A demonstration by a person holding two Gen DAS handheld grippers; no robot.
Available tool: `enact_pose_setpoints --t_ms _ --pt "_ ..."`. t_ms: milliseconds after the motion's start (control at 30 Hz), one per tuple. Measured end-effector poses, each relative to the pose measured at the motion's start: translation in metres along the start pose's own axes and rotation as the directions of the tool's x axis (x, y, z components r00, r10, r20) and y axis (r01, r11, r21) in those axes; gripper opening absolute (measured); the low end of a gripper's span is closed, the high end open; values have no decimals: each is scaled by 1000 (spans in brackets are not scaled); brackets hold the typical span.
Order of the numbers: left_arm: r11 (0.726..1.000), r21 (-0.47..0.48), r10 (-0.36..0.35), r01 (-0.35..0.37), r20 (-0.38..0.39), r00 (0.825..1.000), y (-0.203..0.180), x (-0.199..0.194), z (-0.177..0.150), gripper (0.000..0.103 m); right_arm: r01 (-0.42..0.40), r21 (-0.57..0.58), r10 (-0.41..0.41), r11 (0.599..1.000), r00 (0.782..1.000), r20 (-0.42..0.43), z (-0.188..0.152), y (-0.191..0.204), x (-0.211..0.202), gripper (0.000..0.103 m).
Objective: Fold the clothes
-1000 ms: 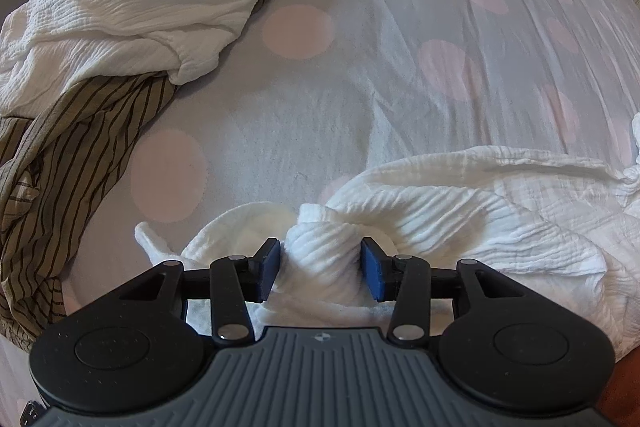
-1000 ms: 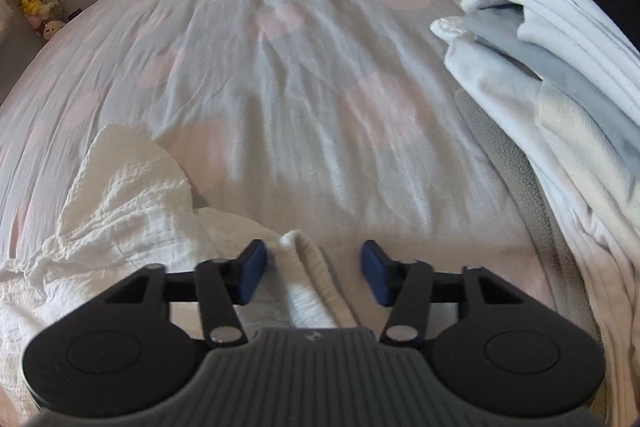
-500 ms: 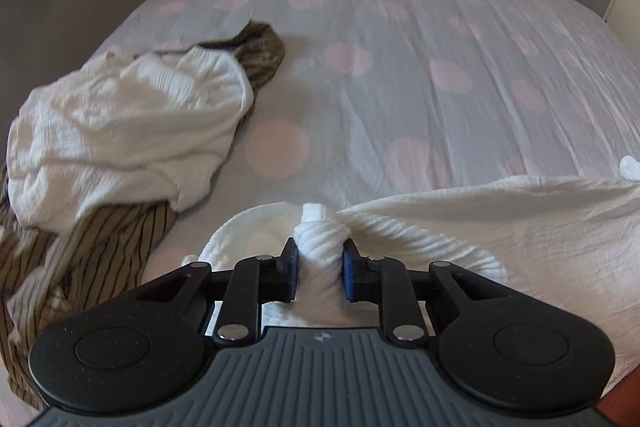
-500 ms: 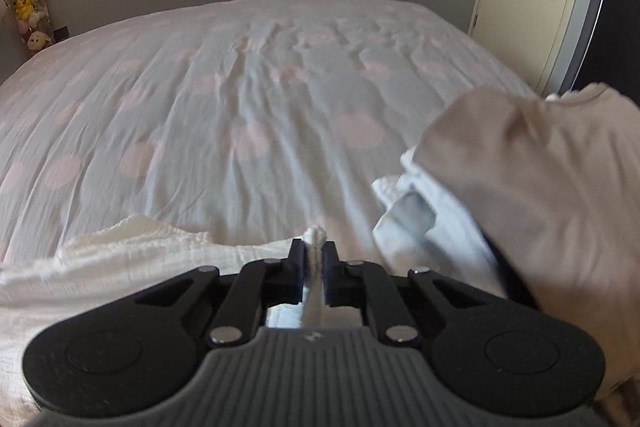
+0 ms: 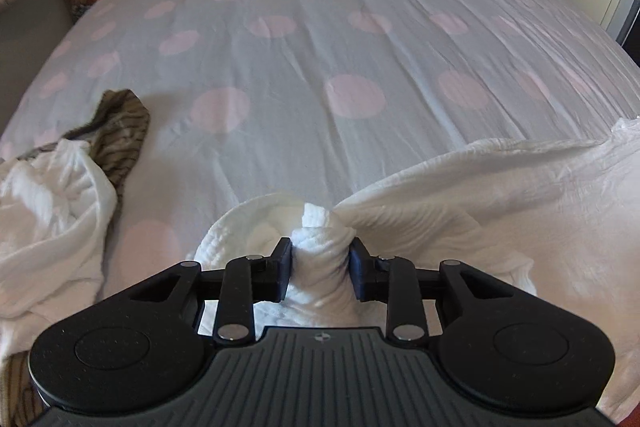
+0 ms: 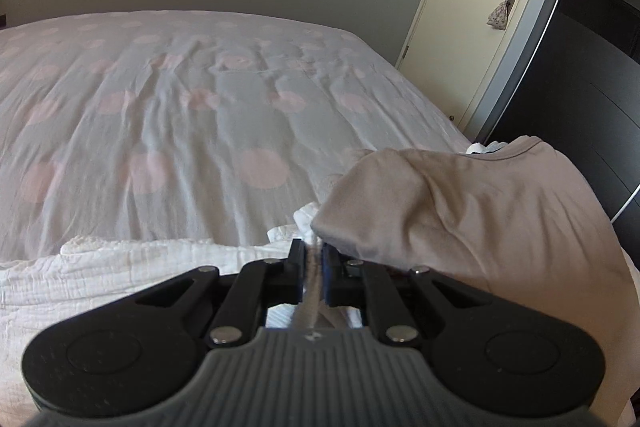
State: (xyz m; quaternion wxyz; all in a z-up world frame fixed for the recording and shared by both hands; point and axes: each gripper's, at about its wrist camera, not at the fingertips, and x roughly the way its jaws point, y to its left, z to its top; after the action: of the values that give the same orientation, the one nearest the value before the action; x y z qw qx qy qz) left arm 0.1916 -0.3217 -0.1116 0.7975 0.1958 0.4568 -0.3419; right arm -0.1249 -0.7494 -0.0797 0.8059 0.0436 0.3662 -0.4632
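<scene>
Both tongs have risen since a second ago, so the far wall and door (image 6: 476, 19) now show beyond the bed (image 5: 320, 67). Left tongs (image 5: 320, 269) are opening yet still pinch a bunched wad of the white garment (image 5: 460, 211), which hangs stretched above the bed toward the right tongs (image 6: 314, 277), pressed together on its thin edge. A beige shirt (image 6: 460, 211) hides things behind it; a striped cloth (image 5: 120, 135) lies half buried under another white garment (image 5: 52, 211), cut off at the frame.
</scene>
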Motion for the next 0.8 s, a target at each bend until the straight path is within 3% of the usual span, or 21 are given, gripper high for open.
enact_pose_setpoints --t_ms 100,367,500,633,800 --pt "1000 -2 22 -22 11 1000 7 -4 -11 49 -6 -23 5 1000 1000 -8 -7 5 2 10" --pt "999 -7 36 -36 49 998 44 -41 -35 54 -20 -24 19 1000 999 -32 -21 4 3 10" --pt "998 -52 46 -42 77 996 67 -50 -28 54 -15 -38 14 999 999 -42 -23 7 4 10" --pt "997 -23 70 -69 74 995 76 -35 -3 54 -15 -54 12 998 999 -52 -23 13 8 11" --pt "997 55 48 -46 -26 999 68 16 20 53 -21 -55 17 998 998 -66 -25 16 12 11"
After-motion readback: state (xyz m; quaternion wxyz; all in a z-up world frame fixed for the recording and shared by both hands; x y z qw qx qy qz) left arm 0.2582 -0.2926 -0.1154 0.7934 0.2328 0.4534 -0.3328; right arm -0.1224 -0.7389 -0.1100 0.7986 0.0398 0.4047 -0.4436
